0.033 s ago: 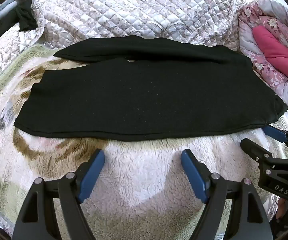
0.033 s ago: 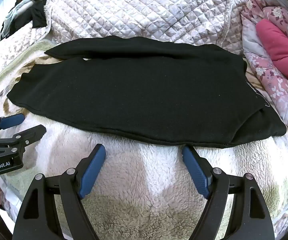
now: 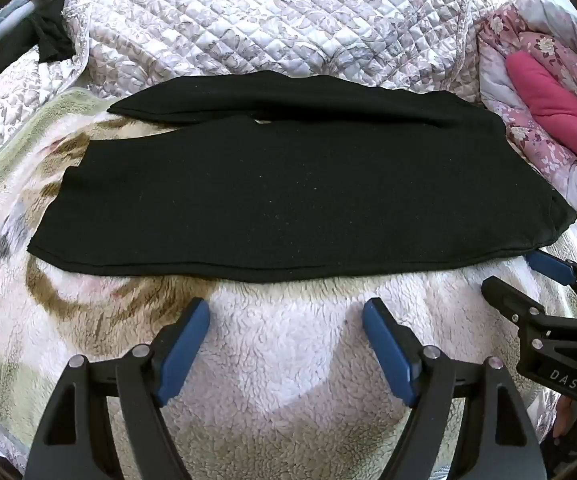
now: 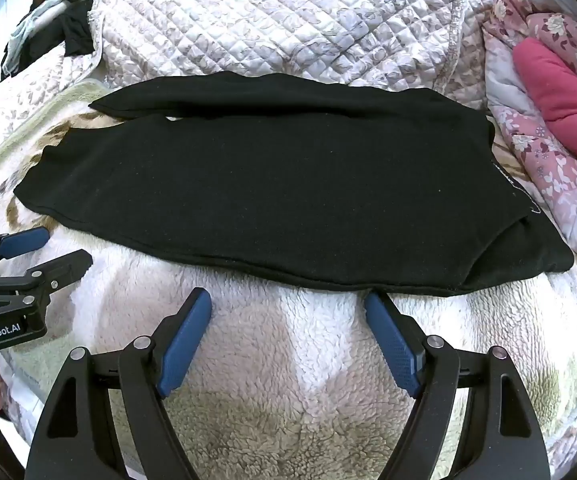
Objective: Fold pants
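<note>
In the left wrist view, the black pants (image 3: 288, 196) lie flat across the middle of the frame on a fleece blanket (image 3: 288, 360), one leg folded along the upper edge. The left tongs (image 3: 286, 312) sit spread at the bottom, holding nothing, just short of the pants' near hem. The right tongs (image 3: 528, 276) enter at lower right, spread, beside the pants' corner. In the right wrist view, the right tongs (image 4: 288, 304) stand spread at the bottom, the right-hand tip close to the hem. A quilt (image 4: 288, 20) fills the top.
</note>
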### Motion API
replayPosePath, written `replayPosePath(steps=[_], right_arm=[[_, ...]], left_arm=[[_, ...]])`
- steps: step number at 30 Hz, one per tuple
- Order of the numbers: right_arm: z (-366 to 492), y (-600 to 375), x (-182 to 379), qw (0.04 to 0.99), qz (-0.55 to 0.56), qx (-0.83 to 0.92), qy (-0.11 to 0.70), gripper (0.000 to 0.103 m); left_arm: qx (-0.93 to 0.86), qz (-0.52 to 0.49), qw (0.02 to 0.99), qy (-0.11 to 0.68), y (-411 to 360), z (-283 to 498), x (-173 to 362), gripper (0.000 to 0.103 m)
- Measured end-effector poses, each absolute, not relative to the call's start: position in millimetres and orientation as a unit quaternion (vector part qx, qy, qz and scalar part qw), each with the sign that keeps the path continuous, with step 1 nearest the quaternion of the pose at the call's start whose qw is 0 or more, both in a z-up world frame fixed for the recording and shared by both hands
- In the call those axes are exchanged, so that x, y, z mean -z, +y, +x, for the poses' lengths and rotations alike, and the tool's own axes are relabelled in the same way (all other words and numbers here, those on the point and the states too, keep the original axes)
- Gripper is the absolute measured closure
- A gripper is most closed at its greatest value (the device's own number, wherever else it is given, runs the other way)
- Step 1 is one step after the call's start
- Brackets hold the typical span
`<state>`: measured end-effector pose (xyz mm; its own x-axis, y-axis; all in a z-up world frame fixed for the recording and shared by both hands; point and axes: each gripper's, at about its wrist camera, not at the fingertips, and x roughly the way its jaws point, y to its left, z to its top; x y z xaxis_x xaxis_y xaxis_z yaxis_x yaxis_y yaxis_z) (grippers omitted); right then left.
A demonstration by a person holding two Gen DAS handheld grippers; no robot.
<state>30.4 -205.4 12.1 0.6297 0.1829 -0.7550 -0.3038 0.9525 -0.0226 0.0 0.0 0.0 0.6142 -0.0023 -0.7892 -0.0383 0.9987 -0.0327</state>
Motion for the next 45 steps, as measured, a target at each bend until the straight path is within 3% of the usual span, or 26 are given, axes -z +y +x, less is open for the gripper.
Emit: replayPosePath(steps=[45], right_arm=[[31.0,-204.2,-12.1,0.898,-0.077,-0.134,0.411,0.023]], left_arm=[[-0.008,-0.016,0.899,0.438,-3.9,-0.3,0.4,0.021]])
